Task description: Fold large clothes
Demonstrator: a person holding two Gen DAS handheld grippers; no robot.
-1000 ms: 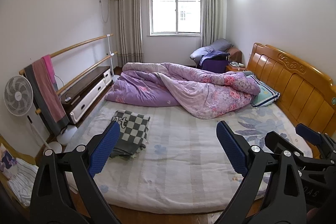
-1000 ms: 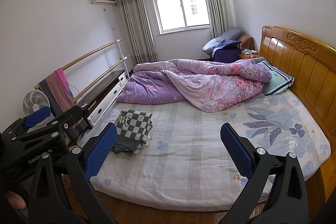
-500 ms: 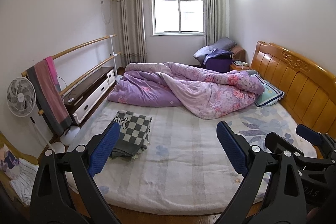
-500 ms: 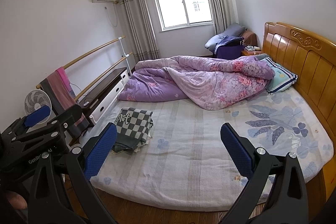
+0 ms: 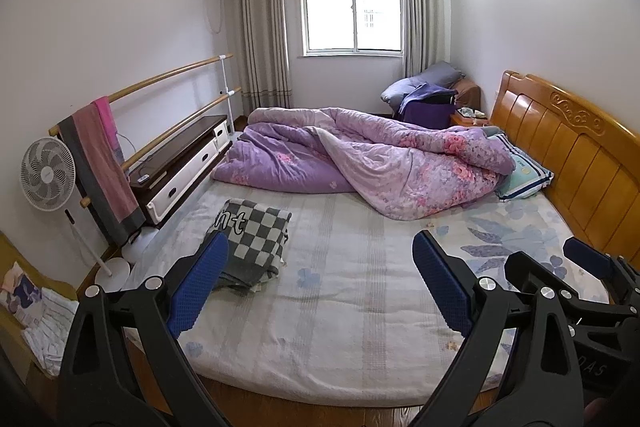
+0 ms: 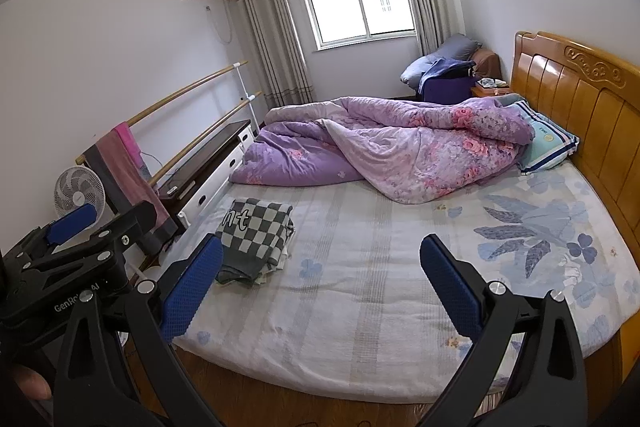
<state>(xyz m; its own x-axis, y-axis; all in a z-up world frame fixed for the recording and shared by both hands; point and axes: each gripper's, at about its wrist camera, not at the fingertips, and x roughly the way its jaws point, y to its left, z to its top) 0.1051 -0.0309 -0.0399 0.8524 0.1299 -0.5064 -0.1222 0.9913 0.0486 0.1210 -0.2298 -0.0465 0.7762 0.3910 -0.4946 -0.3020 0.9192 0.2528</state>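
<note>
Bedroom, white walls; window (image 5: 352,9) with grey curtains straight ahead of both grippers. Bed (image 5: 340,307): pale floral sheet, wooden headboard (image 5: 568,147) to the right of the grippers. Left gripper (image 5: 320,279): blue-padded fingers spread wide apart, nothing between them, held above the near edge of the bed. Right gripper (image 6: 320,277): fingers likewise wide apart and empty, held alongside, to the right of the left one. Folded grey-and-white checked garment (image 5: 250,241): lies flat on the sheet ahead and to the left of both grippers, just beyond the left finger of each, not touched. Purple floral quilt (image 5: 372,163): bunched across the far half of the bed. Striped pillow (image 5: 524,177): far right, against the headboard. Standing fan (image 5: 48,175) and rail with a pink towel (image 5: 104,155): far left. Low cabinet (image 5: 180,163): left, beside the bed.
</note>
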